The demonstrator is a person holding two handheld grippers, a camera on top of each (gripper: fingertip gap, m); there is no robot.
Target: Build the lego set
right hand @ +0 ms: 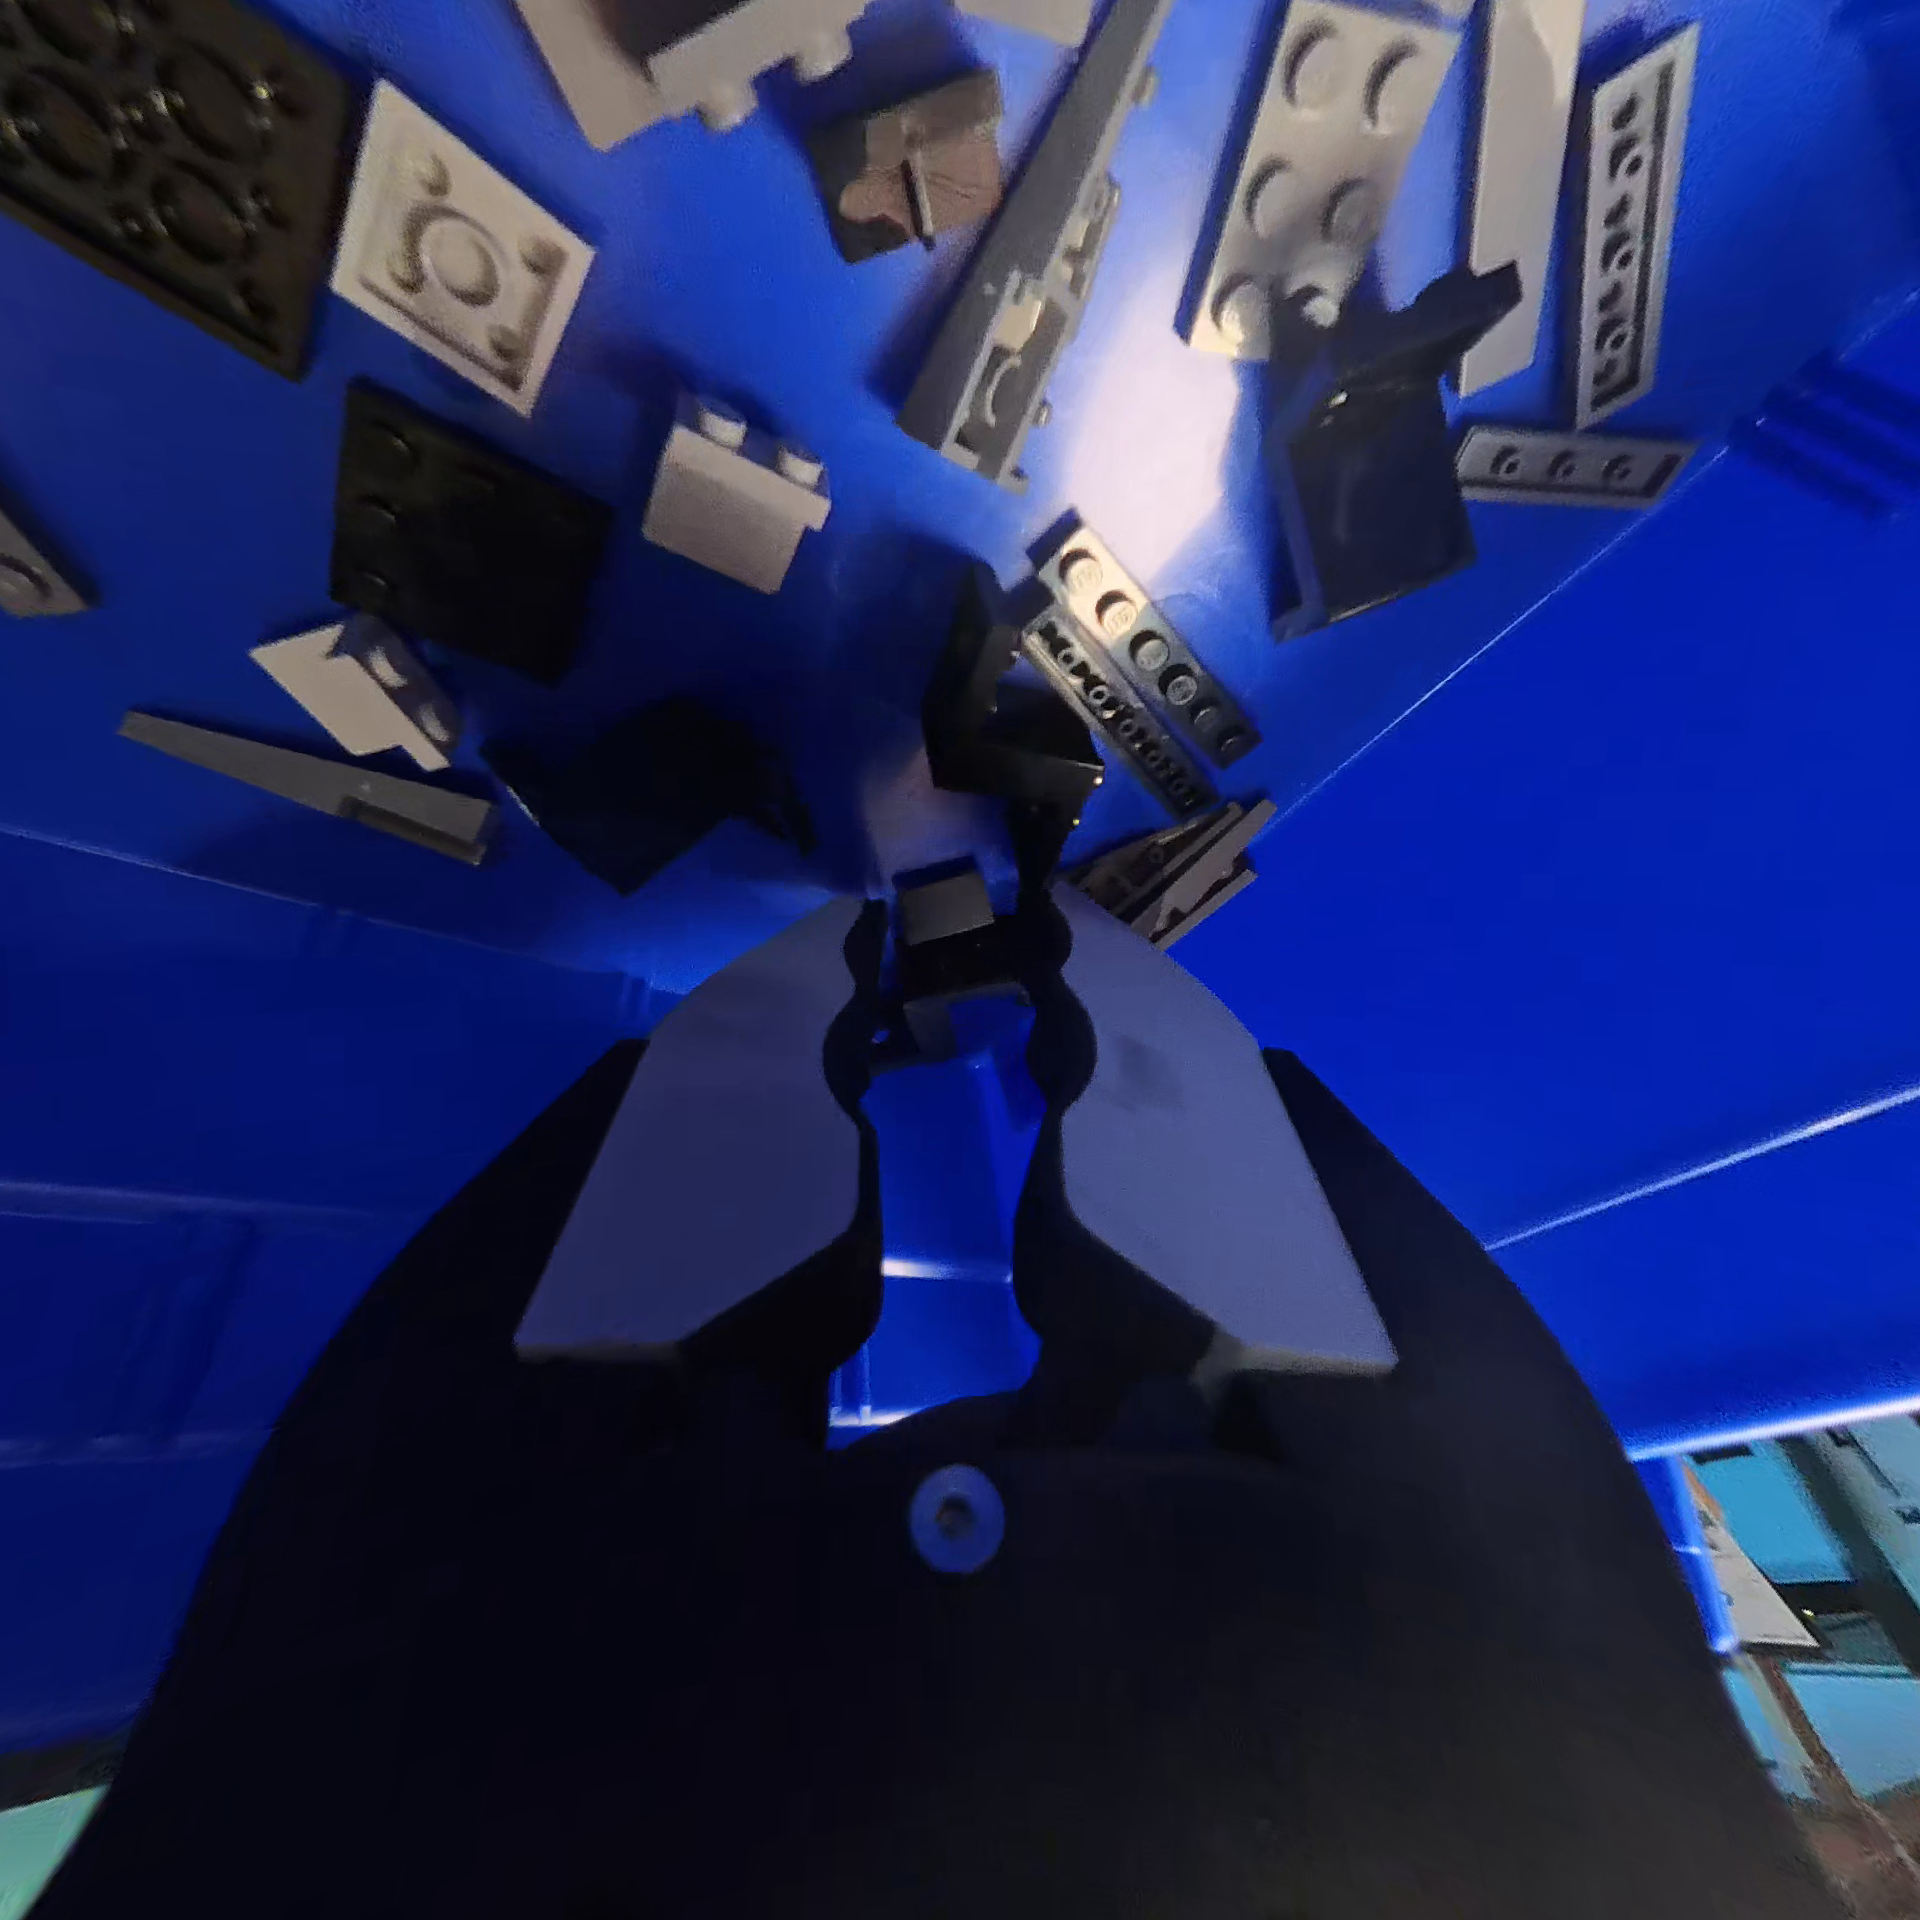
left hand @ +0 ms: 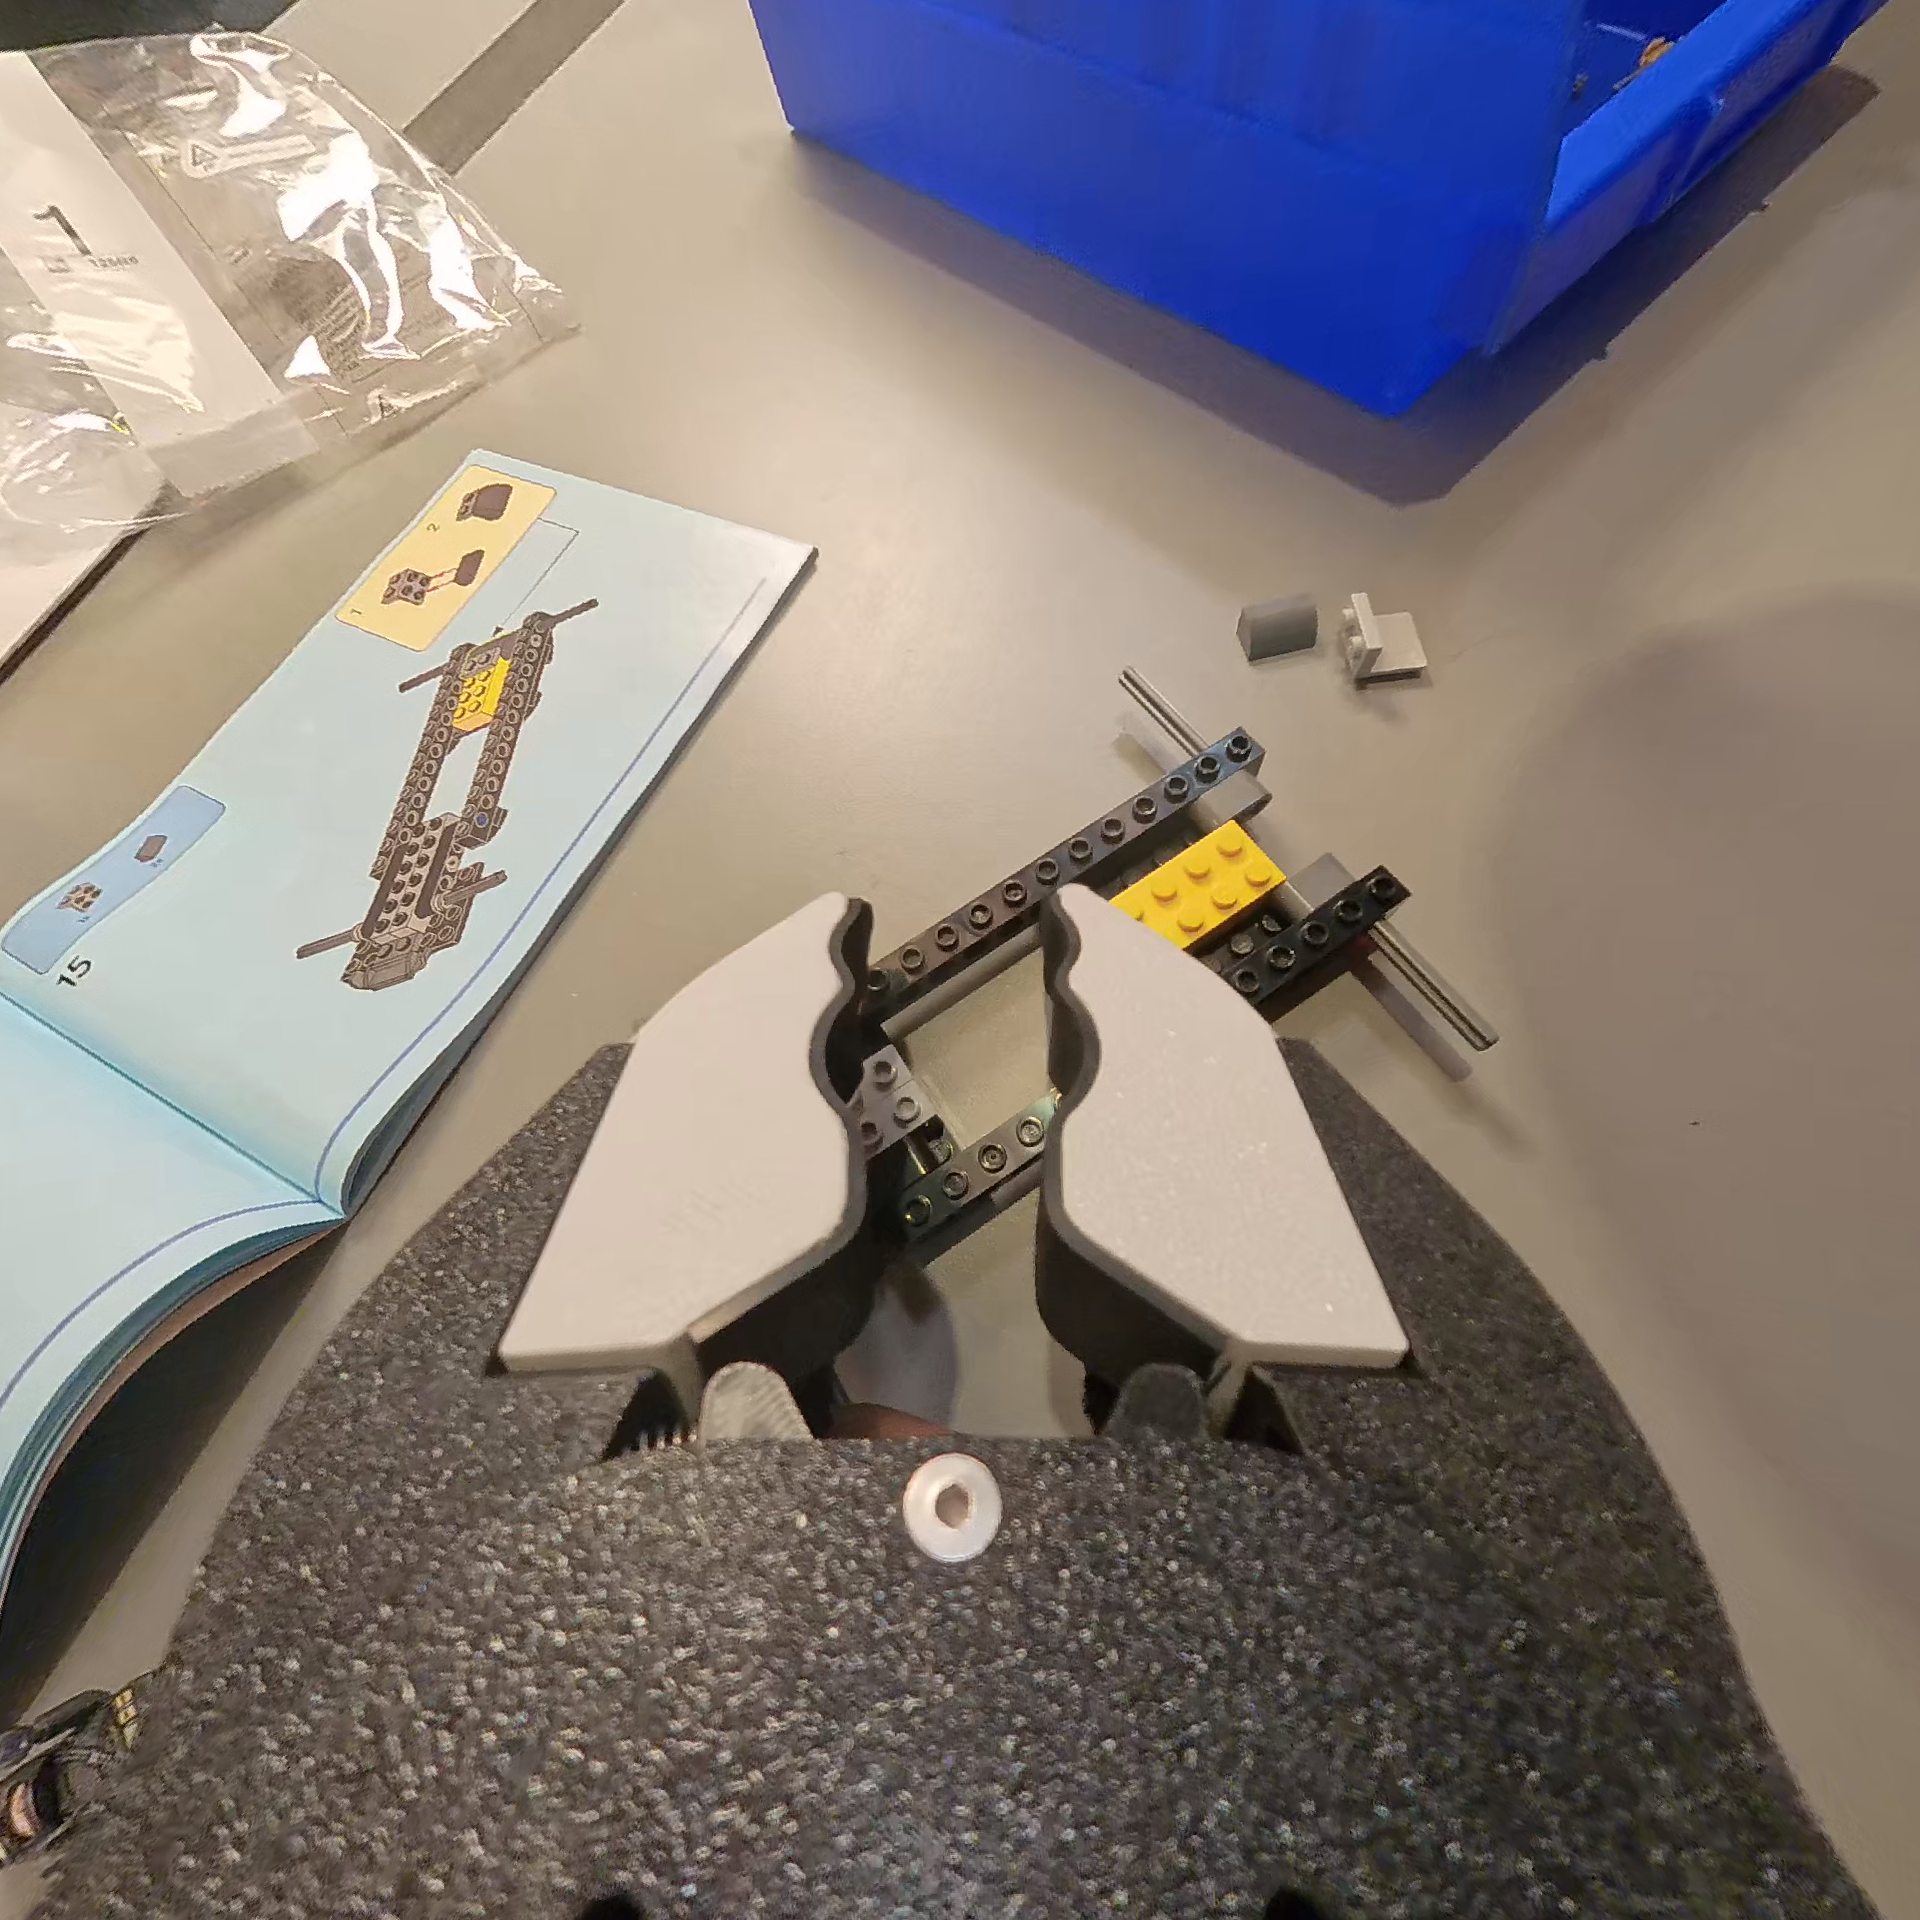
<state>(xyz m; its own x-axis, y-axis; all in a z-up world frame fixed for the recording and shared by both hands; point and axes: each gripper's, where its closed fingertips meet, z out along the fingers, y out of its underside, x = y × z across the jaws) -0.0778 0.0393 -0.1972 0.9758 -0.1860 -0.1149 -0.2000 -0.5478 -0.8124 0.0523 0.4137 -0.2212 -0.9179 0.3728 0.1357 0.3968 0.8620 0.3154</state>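
Clamping the brick frame (left hand: 1049, 966), the left gripper (left hand: 961, 935) faces table; right gripper (right hand: 961, 935) straddles a dark brick (right hand: 940, 925) unpressed.

Brick frame (left hand: 1091, 883), two black studded beams, yellow plate and grey axles, lies flat at frame centre, near end gripped; small black sloped brick (right hand: 951, 951) at centre, in the blue bin (right hand: 1558, 935).

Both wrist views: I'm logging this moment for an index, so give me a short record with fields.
surface: grey table
left gripper: fingers either side of a black and yellow brick frame resting on the table
right gripper: inside the blue bin, a small black piece between its fingers; grip unclear
beside frame: open instruction booklet, two small grey pieces
far left: clear plastic bags
bin contents: loose grey and black bricks
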